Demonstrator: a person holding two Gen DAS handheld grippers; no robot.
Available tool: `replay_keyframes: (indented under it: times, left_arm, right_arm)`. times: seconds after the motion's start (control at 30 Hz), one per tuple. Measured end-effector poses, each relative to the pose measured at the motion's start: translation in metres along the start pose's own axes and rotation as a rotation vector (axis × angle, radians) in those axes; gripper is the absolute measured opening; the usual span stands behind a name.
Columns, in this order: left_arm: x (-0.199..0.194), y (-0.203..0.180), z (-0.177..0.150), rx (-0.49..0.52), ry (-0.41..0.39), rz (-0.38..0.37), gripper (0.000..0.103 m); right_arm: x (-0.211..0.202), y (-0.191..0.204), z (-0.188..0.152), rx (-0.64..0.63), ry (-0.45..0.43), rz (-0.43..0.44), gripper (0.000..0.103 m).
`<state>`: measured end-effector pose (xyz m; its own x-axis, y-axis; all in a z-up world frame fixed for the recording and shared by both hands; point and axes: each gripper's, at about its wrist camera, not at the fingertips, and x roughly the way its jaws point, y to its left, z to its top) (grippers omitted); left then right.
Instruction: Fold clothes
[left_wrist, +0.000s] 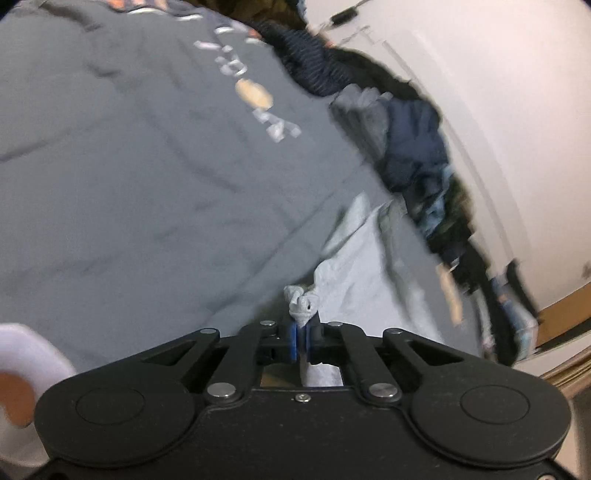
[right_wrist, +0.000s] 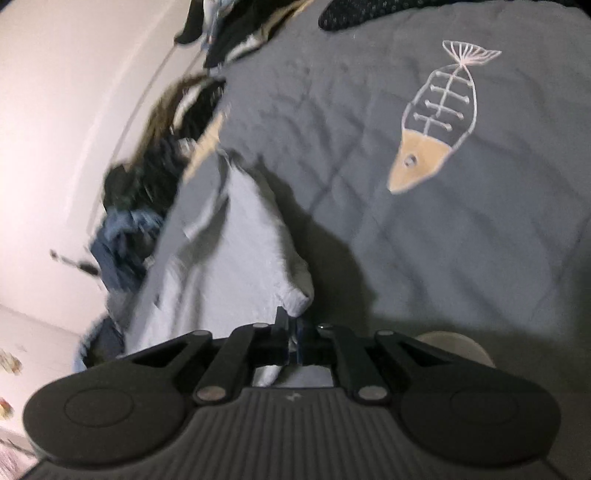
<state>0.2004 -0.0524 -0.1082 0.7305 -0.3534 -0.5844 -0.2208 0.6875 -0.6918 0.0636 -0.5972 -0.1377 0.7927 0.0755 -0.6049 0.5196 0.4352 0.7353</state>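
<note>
In our left gripper (left_wrist: 301, 341) the fingers are pressed together on a small bunched corner of the pale grey garment (left_wrist: 354, 266). Our right gripper (right_wrist: 291, 341) is closed the same way on another edge of this garment (right_wrist: 236, 258). The garment lies near us on a dark grey bedcover (right_wrist: 461, 240) with a fish-skeleton drawing (right_wrist: 436, 122). On the far side, by the white wall (left_wrist: 498, 110), a pile of dark clothes (left_wrist: 413, 147) lies along the cover's edge.
</note>
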Motion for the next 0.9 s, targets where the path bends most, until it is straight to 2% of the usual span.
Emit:
replay_keyframes:
  times: [0.03, 0.1, 0.13, 0.17, 0.2, 0.23, 0.27, 0.3, 0.4, 0.5, 0.57, 0.6, 0.63, 0.67, 0.7, 0.9]
  left_arm:
    - [0.001, 0.002, -0.004, 0.002, 0.009, 0.019, 0.007]
    - [0.002, 0.003, -0.009, -0.005, 0.023, 0.026, 0.018]
    - [0.001, 0.003, -0.012, -0.012, 0.021, 0.021, 0.036]
    - [0.0, 0.001, -0.015, -0.014, 0.021, 0.013, 0.048]
    - [-0.001, 0.0, -0.017, -0.014, 0.021, 0.005, 0.052]
    - [0.0, -0.004, -0.021, -0.002, 0.028, -0.004, 0.053]
    - [0.001, -0.007, -0.024, 0.011, 0.035, -0.012, 0.053]
    - [0.004, -0.008, -0.028, 0.017, 0.034, -0.006, 0.053]
    - [0.013, -0.01, -0.034, 0.02, 0.02, 0.0, 0.053]
    - [0.019, -0.007, -0.032, 0.003, -0.019, -0.016, 0.053]
    - [0.02, -0.002, -0.028, -0.037, -0.041, -0.03, 0.048]
    - [0.02, -0.002, -0.027, -0.036, -0.046, -0.031, 0.043]
    - [0.022, -0.005, -0.027, -0.007, -0.043, -0.03, 0.021]
    - [0.023, -0.008, -0.026, 0.022, -0.041, -0.028, 0.013]
    - [0.022, -0.01, -0.026, 0.042, -0.046, -0.028, 0.012]
    - [0.008, -0.015, -0.02, 0.029, -0.065, -0.064, 0.005]
  right_arm:
    - [0.0, -0.002, -0.002, -0.004, 0.002, -0.011, 0.006]
    - [0.0, -0.004, -0.005, 0.027, 0.017, -0.027, 0.008]
    - [-0.001, -0.004, -0.007, 0.036, 0.023, -0.024, 0.008]
    - [-0.001, -0.004, -0.01, 0.045, 0.029, -0.02, 0.011]
    - [-0.002, -0.004, -0.012, 0.054, 0.035, -0.016, 0.021]
    - [-0.002, -0.003, -0.016, 0.053, 0.036, -0.007, 0.027]
    - [-0.001, 0.0, -0.019, 0.045, 0.042, -0.005, 0.042]
    - [0.001, 0.002, -0.021, 0.033, 0.046, -0.002, 0.046]
    - [0.009, 0.009, -0.026, -0.002, 0.03, -0.018, 0.05]
    - [0.015, 0.002, -0.024, 0.026, -0.015, -0.004, 0.05]
    - [0.016, -0.004, -0.02, 0.059, -0.052, 0.019, 0.049]
    - [0.015, -0.007, -0.019, 0.078, -0.07, 0.026, 0.042]
    - [0.016, -0.008, -0.017, 0.081, -0.075, 0.022, 0.033]
    - [0.016, -0.009, -0.016, 0.083, -0.078, 0.017, 0.01]
    - [0.017, -0.01, -0.015, 0.086, -0.077, 0.023, 0.006]
    - [0.005, -0.007, -0.013, 0.131, -0.083, 0.081, 0.004]
